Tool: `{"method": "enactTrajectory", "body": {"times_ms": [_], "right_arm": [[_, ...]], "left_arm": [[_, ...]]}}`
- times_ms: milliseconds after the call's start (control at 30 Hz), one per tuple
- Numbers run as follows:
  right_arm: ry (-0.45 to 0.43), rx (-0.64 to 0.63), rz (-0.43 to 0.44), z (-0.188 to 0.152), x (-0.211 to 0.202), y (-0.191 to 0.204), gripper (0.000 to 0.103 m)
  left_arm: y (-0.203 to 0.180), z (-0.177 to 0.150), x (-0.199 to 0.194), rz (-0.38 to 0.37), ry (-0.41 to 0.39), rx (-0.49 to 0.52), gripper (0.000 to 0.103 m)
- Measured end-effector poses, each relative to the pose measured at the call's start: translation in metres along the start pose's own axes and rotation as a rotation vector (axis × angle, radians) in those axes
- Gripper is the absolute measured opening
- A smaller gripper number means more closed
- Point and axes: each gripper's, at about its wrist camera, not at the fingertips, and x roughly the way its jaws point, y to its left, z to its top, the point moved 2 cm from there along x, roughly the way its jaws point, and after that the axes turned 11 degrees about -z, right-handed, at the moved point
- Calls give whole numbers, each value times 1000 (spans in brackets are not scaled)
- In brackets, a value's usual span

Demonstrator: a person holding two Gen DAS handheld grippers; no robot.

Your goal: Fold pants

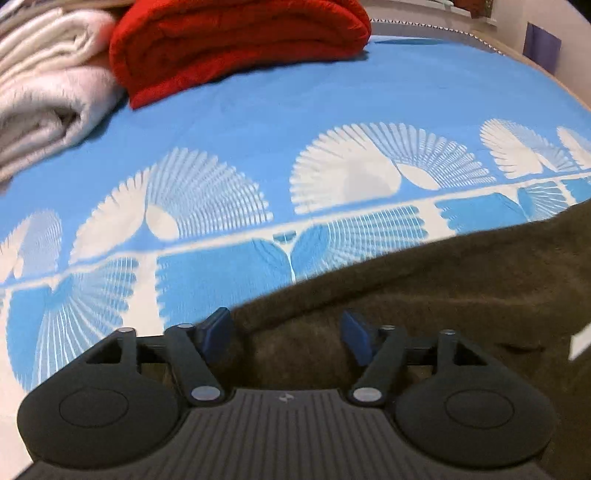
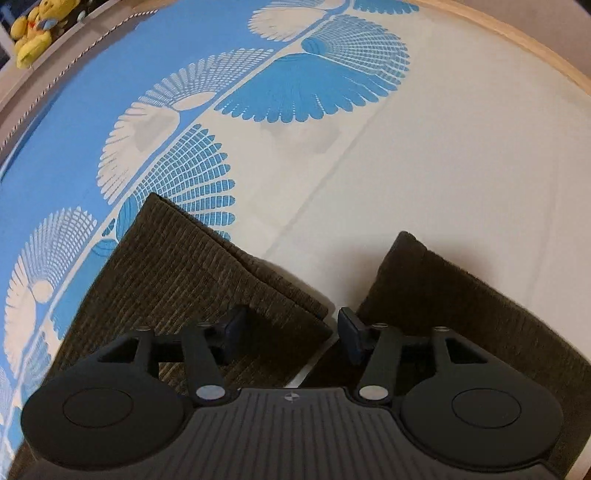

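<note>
Dark brown corduroy pants (image 1: 461, 288) lie flat on a blue and white bedsheet (image 1: 332, 96). In the left wrist view my left gripper (image 1: 286, 332) is open, its blue fingertips (image 1: 218, 332) spread just over the pants' upper edge, with nothing between them. In the right wrist view the two leg ends (image 2: 192, 269) of the pants point away, side by side with a gap between them. My right gripper (image 2: 291, 332) is open above that gap, one fingertip over each leg, and holds nothing.
A folded red blanket (image 1: 236, 44) and a folded white blanket (image 1: 48, 96) lie at the far left of the bed. A yellow plush toy (image 2: 33, 33) sits beyond the bed's far corner. The wooden bed edge (image 2: 517, 40) runs along the right.
</note>
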Motion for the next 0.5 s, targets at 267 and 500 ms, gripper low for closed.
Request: {"method": "enactTrajectory", "body": {"times_ms": [267, 500], "right_arm": [[-80, -229, -33, 2, 6, 24, 66], [-139, -496, 5, 4, 9, 51, 36]], "left_arm": [[-29, 12, 41, -65, 16, 78, 73], [-41, 9, 62, -8, 79, 208, 11]]}}
